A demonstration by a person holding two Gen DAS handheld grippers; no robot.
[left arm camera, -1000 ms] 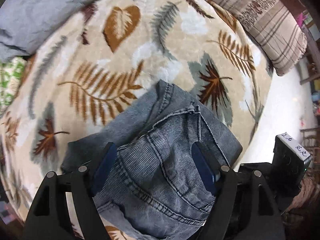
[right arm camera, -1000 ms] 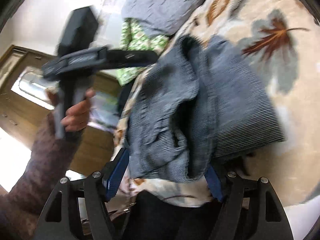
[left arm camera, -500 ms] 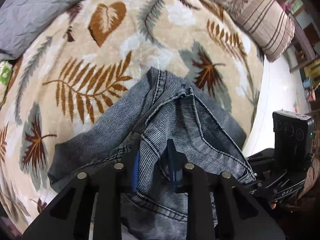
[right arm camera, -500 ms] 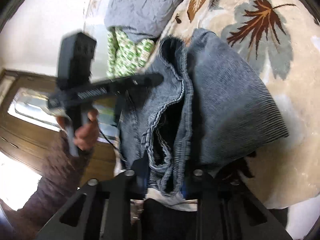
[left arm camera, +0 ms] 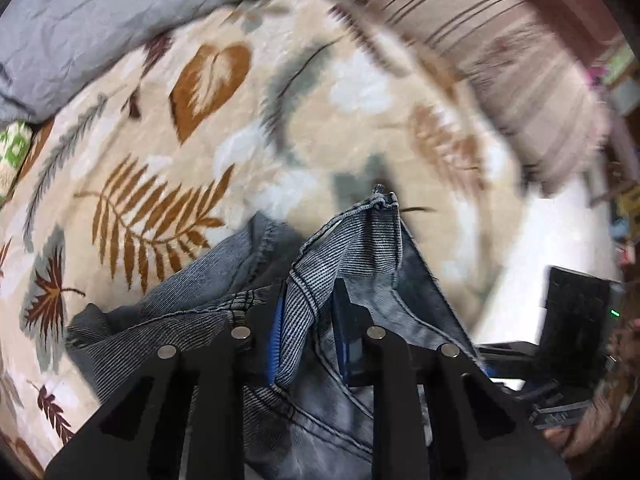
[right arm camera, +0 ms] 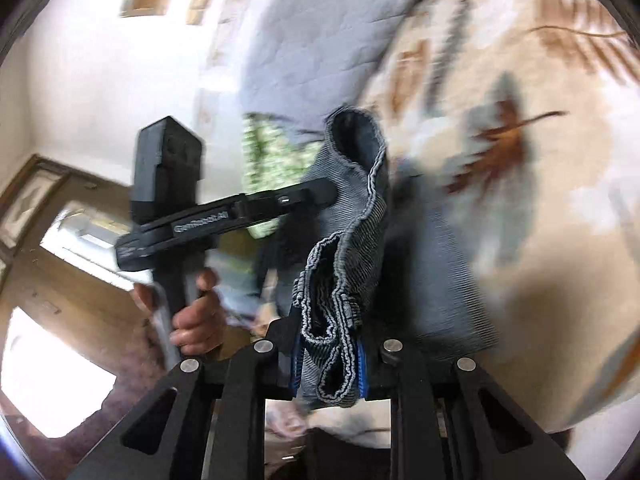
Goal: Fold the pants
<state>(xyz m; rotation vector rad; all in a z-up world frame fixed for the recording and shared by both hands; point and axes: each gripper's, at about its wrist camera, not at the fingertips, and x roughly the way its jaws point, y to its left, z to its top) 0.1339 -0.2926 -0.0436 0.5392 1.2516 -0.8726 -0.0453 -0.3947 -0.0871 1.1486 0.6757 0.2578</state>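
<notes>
Left wrist view: the left gripper [left arm camera: 309,330] is clenched on a bunched ridge of the jeans [left arm camera: 360,248], whose waistband edge stands up just ahead of the fingers [left arm camera: 276,332]. The rest of the denim lies crumpled on the leaf-patterned blanket [left arm camera: 160,120] of the bed, with a striped pillow [left arm camera: 500,52] beyond. No writing is readable here.

Right wrist view: the right gripper [right arm camera: 329,364] is clamped on a thick folded hem of the jeans [right arm camera: 352,216], which hang lifted above the blanket [right arm camera: 560,240]. The left gripper [right arm camera: 316,196], in the person's hand [right arm camera: 196,320], pinches the cloth further along. White lettering on its side is too blurred to read.

The step looks like lifting the part-folded jeans with both grippers. Next, carry them over evenly and lay the fold flat.
</notes>
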